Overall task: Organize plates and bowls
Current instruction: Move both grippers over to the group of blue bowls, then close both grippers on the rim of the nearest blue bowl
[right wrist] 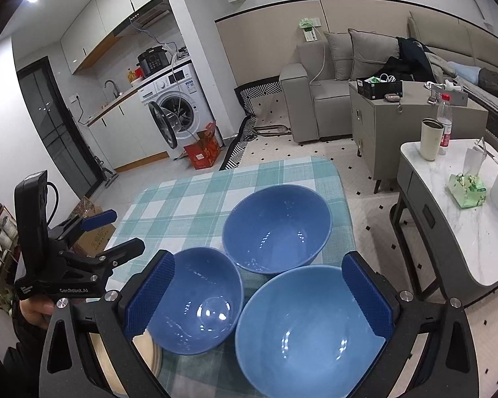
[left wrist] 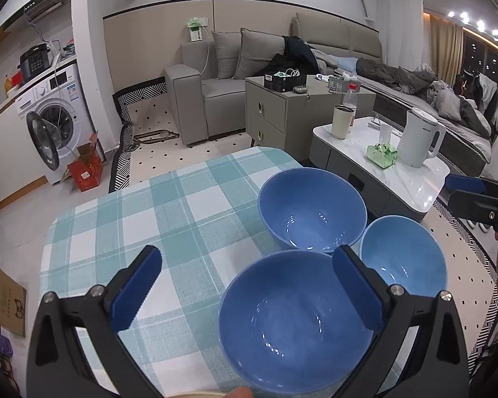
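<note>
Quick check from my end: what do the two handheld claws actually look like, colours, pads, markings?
Both match: black angular frames with silver bolts and blue textured pads. The left claw carries "GenRobot.AI" lettering, a black upright box and a cable, seen in the right wrist view. The right claw shows no lettering.

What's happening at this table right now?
A person holds a tool in each hand above a teal checked tablecloth with three glossy blue bowls: a far bowl, a left bowl and a lighter right bowl. Left tool and right tool are open, holding nothing. Nothing is stacked.
</note>
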